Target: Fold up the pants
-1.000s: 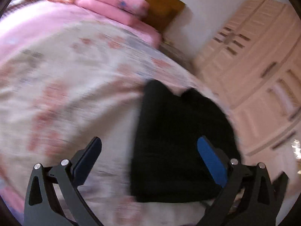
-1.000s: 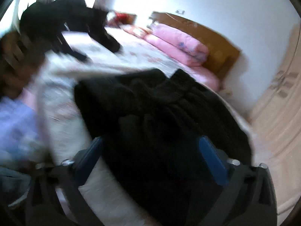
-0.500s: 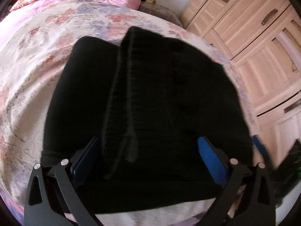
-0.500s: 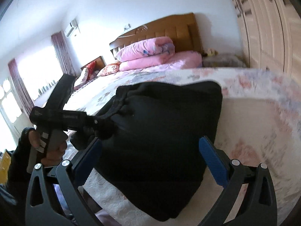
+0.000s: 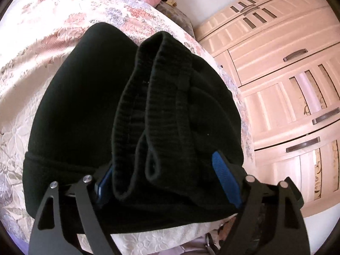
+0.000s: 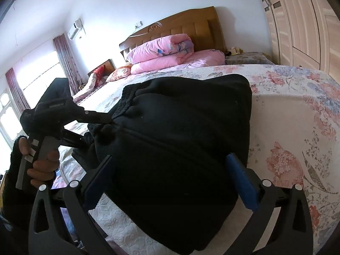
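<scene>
The bed (image 6: 297, 110) carries the black pants (image 6: 180, 144), already folded into a thick bundle near its foot corner; judging by that, only tidying remains. The left gripper (image 5: 163, 170) pinches the ribbed waistband (image 5: 148, 97). The right gripper (image 6: 170, 176) is spread wide, straddling the bundle.

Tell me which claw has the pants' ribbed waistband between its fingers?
The left claw: the ribbed waistband of the pants bunches between its fingers; the right claw only straddles smooth fabric.
</scene>
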Demonstrator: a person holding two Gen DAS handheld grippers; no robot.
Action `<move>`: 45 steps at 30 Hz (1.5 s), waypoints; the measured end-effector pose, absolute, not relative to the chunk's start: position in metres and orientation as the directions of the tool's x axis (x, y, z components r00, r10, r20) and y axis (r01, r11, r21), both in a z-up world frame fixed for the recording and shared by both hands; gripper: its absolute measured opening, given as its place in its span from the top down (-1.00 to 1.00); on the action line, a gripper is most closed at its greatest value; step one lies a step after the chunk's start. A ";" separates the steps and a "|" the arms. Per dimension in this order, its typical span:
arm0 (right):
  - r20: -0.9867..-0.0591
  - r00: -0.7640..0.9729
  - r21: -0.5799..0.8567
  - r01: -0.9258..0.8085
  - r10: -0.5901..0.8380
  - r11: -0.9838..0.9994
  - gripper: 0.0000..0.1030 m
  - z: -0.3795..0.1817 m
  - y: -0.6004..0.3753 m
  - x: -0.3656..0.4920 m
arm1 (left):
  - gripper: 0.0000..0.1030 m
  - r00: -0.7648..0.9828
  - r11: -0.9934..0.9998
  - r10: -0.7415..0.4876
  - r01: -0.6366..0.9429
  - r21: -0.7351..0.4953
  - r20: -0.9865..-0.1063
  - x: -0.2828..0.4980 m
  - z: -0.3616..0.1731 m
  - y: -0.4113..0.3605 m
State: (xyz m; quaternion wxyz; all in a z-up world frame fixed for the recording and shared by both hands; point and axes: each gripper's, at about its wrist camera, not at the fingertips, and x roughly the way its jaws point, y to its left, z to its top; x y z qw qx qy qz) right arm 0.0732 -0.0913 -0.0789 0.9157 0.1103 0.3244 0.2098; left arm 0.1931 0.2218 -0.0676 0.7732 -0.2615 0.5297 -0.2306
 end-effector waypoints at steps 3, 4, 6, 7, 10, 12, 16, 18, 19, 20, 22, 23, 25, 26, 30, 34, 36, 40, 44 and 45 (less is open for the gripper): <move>-0.548 0.704 0.338 -0.308 0.452 0.889 -0.92 -0.080 -0.091 0.073 | 0.14 0.326 0.773 -0.619 0.091 -0.627 -0.715 0.187 -0.068 0.213; -0.549 0.703 0.338 -0.309 0.452 0.889 -0.92 -0.080 -0.091 0.073 | 0.16 0.355 0.803 -0.583 0.116 -0.585 -0.730 0.182 -0.063 0.207; -0.552 0.701 0.334 -0.310 0.451 0.890 -0.92 -0.080 -0.092 0.073 | 0.21 0.394 0.828 -0.547 0.128 -0.545 -0.739 0.179 -0.059 0.201; -0.555 0.700 0.332 -0.310 0.450 0.891 -0.92 -0.080 -0.091 0.073 | 0.24 0.417 0.841 -0.527 0.136 -0.523 -0.740 0.175 -0.055 0.198; -0.556 0.705 0.333 -0.296 0.440 0.895 -0.92 -0.074 -0.095 0.071 | 0.27 0.471 0.883 -0.461 0.166 -0.438 -0.752 0.168 -0.045 0.188; -0.516 0.741 0.338 -0.286 0.430 0.897 -0.92 -0.063 -0.101 0.064 | 0.27 0.498 0.906 -0.420 0.187 -0.379 -0.759 0.161 -0.039 0.181; -0.481 0.793 0.278 -0.267 0.374 0.923 -0.92 -0.053 -0.108 0.055 | 0.27 0.522 0.924 -0.382 0.203 -0.324 -0.762 0.157 -0.035 0.174; -0.550 0.767 0.215 -0.254 0.332 0.943 -0.92 -0.064 -0.101 0.060 | 0.27 0.518 0.920 -0.391 0.199 -0.338 -0.761 0.159 -0.036 0.176; -0.589 0.748 0.181 -0.248 0.307 0.952 -0.92 -0.071 -0.097 0.063 | 0.27 0.516 0.919 -0.394 0.199 -0.341 -0.761 0.160 -0.037 0.177; -0.617 0.728 0.164 -0.251 0.297 0.954 -0.92 -0.078 -0.095 0.065 | 0.27 0.513 0.918 -0.396 0.199 -0.344 -0.761 0.160 -0.038 0.177; -0.627 0.714 0.203 -0.235 0.310 0.951 -0.92 -0.083 -0.099 0.065 | 0.27 0.512 0.918 -0.395 0.200 -0.342 -0.763 0.160 -0.039 0.178; -0.629 0.710 0.219 -0.227 0.315 0.949 -0.92 -0.082 -0.101 0.064 | 0.26 0.511 0.919 -0.395 0.199 -0.341 -0.763 0.162 -0.040 0.178; -0.612 0.732 0.207 -0.219 0.301 0.954 -0.92 -0.076 -0.104 0.054 | 0.26 0.509 0.918 -0.396 0.196 -0.345 -0.764 0.164 -0.040 0.177; -0.597 0.748 0.192 -0.219 0.291 0.957 -0.92 -0.072 -0.105 0.049 | 0.25 0.509 0.918 -0.397 0.195 -0.347 -0.764 0.163 -0.041 0.177; -0.620 0.735 0.168 -0.219 0.276 0.961 -0.92 -0.077 -0.108 0.029 | 0.23 0.506 0.918 -0.396 0.187 -0.350 -0.767 0.164 -0.044 0.178; -0.683 0.701 0.114 -0.172 0.203 0.978 -0.92 -0.100 -0.111 0.027 | 0.16 0.502 0.924 -0.382 0.177 -0.340 -0.776 0.164 -0.045 0.176; -0.699 0.682 0.153 -0.153 0.216 0.976 -0.92 -0.106 -0.118 0.029 | 0.00 0.490 0.926 -0.374 0.155 -0.343 -0.787 0.167 -0.048 0.177; -0.700 0.678 0.169 -0.151 0.226 0.974 -0.92 -0.107 -0.123 0.029 | -0.31 0.417 0.886 -0.451 0.104 -0.452 -0.789 0.181 -0.063 0.195; -0.700 0.677 0.179 -0.144 0.229 0.973 -0.92 -0.111 -0.127 0.026 | -0.20 0.401 0.875 -0.470 0.099 -0.473 -0.786 0.185 -0.063 0.198; -0.693 0.681 0.195 -0.140 0.237 0.971 -0.92 -0.111 -0.130 0.025 | -0.11 0.402 0.872 -0.476 0.101 -0.479 -0.782 0.185 -0.063 0.197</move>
